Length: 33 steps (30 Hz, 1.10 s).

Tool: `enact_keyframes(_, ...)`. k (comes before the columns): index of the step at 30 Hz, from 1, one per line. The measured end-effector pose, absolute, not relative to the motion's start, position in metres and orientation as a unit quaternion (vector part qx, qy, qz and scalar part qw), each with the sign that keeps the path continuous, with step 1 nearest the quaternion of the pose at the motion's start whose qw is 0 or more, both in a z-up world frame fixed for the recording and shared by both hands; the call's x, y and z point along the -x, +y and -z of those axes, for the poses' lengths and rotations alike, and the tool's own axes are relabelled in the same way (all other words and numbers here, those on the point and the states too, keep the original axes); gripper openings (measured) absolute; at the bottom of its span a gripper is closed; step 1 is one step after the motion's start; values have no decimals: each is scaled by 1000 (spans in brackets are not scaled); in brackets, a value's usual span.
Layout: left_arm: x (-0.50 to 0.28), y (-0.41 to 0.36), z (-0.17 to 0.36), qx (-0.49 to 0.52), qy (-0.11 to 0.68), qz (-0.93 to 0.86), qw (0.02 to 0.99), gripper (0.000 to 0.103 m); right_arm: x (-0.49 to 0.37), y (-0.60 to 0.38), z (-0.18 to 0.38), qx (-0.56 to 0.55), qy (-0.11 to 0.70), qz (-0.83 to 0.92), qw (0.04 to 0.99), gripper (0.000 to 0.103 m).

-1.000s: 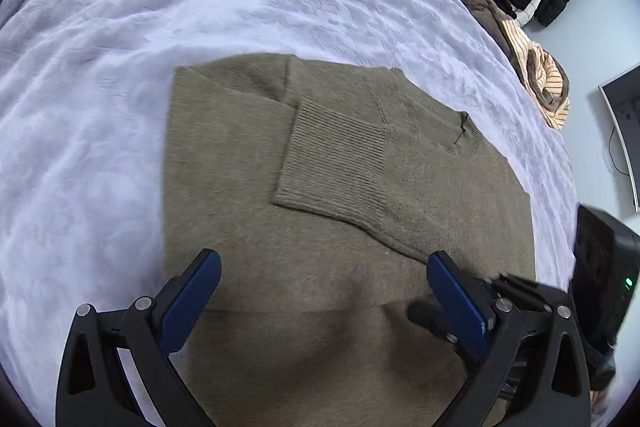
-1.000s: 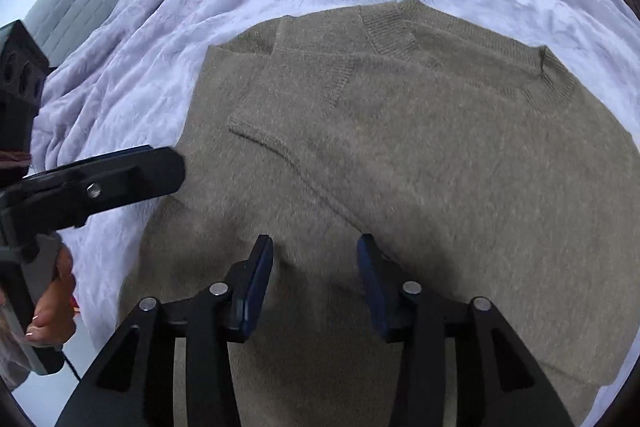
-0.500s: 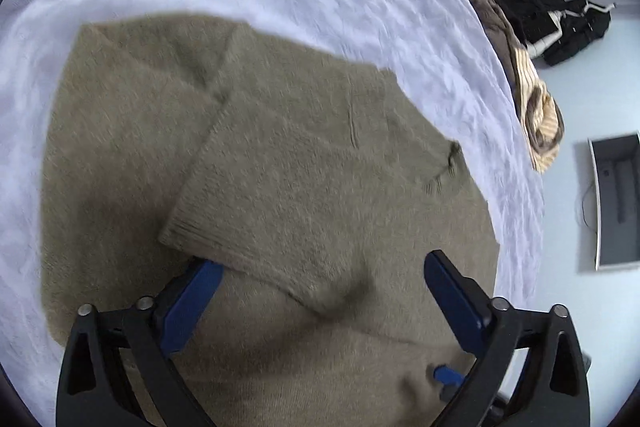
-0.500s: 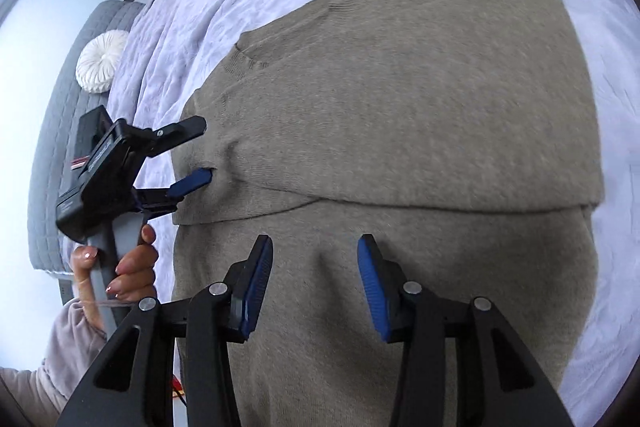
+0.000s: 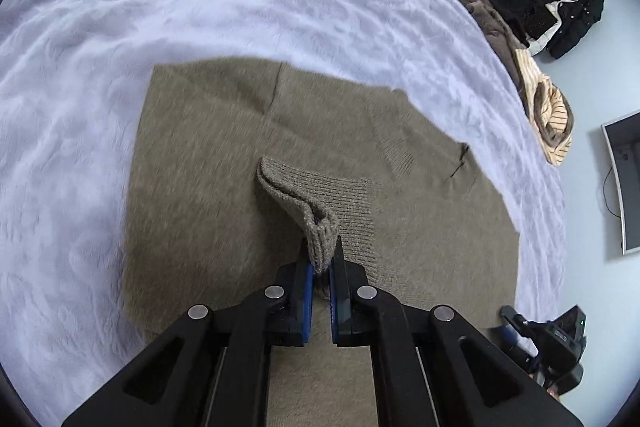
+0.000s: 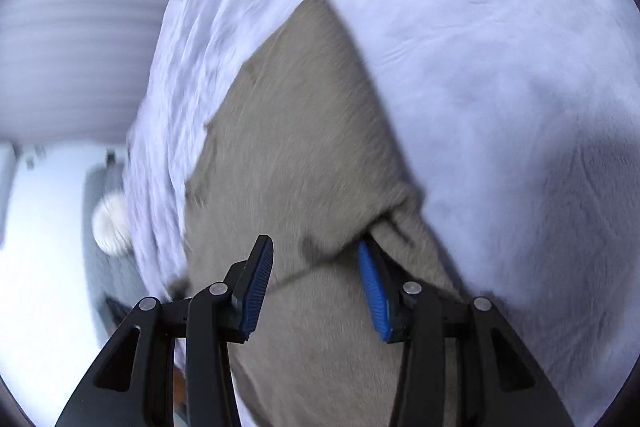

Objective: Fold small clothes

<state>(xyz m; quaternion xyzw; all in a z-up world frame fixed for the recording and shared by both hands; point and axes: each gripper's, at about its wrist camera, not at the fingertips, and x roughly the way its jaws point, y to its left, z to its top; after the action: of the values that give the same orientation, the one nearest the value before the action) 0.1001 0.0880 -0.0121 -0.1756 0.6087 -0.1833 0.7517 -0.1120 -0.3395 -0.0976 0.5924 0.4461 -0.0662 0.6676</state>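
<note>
Olive-green knitted sweater (image 5: 208,187), spread flat on pale lavender plush bedspread (image 5: 200,7); ribbed sleeve cuff (image 5: 316,227) raised off body, pinched between blue pads of left gripper (image 5: 320,269), jaws nearly together. Right gripper (image 6: 316,267) over blurred sweater edge, jaws parted wide, right pad (image 6: 370,287) tucked against a fabric fold. Striped tan garment (image 5: 540,95) and black jacket (image 5: 556,15) at far bed edge

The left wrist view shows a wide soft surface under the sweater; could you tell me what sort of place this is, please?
Most likely a bedroom: the olive sweater lies on a lavender bedspread, more clothes are heaped at its far edge, and a black jacket lies on the floor.
</note>
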Motion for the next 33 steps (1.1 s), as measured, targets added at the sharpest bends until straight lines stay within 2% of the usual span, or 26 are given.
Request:
enact_keyframes(1,-98,89,11,178,608,185,751,7,109,-343,96,-584,450,73,671,6)
enact_keyframes(6,-84,88,15,149,611,197,752,7,93,-343,56,-467,475,43,745,6)
enact_keyframes(9,-75,78,32,106,630,187,747,7,96,-345,72,-421,521,55,741,6)
enact_keyframes(11,-68,79,30,95,628,182,751,7,99,-345,86,-430,530,50,729,6)
enact_keyframes(12,-65,81,26,82,626,175,756,14,101,-348,87,-438,526,47,728,6)
enact_keyframes(13,-62,83,24,70,624,165,761,33,102,-350,86,-441,523,46,728,6)
enact_keyframes(14,-61,88,21,56,621,148,768,43,105,-351,84,-442,523,45,728,8)
enact_keyframes(15,-59,94,18,44,615,133,776,61,107,-351,84,-442,525,45,726,9)
enact_keyframes(16,-58,100,15,39,610,126,782,63,108,-351,82,-442,527,45,724,9)
enact_keyframes(19,-59,114,8,30,611,117,782,63,115,-348,72,-430,537,50,724,11)
enact_keyframes(21,-61,118,4,31,610,121,782,63,120,-348,66,-422,536,53,729,17)
enact_keyframes(22,-62,117,3,30,611,123,782,63,123,-347,63,-425,531,54,731,24)
enact_keyframes(23,-63,118,3,28,612,124,781,63,125,-349,60,-430,525,55,733,36)
enact_keyframes(25,-67,120,7,28,616,116,778,63,125,-354,60,-440,514,63,734,47)
enact_keyframes(28,-72,121,15,42,624,98,774,63,120,-362,70,-468,506,62,722,47)
enact_keyframes(29,-72,124,17,44,626,93,773,63,117,-364,74,-475,507,60,717,44)
enact_keyframes(30,-73,127,18,43,627,87,773,63,114,-364,78,-477,513,60,711,36)
enact_keyframes(31,-73,128,19,40,627,84,773,63,112,-364,81,-472,521,66,708,16)
enact_keyframes(33,-73,130,22,32,629,85,772,63,110,-363,81,-457,526,69,714,16)
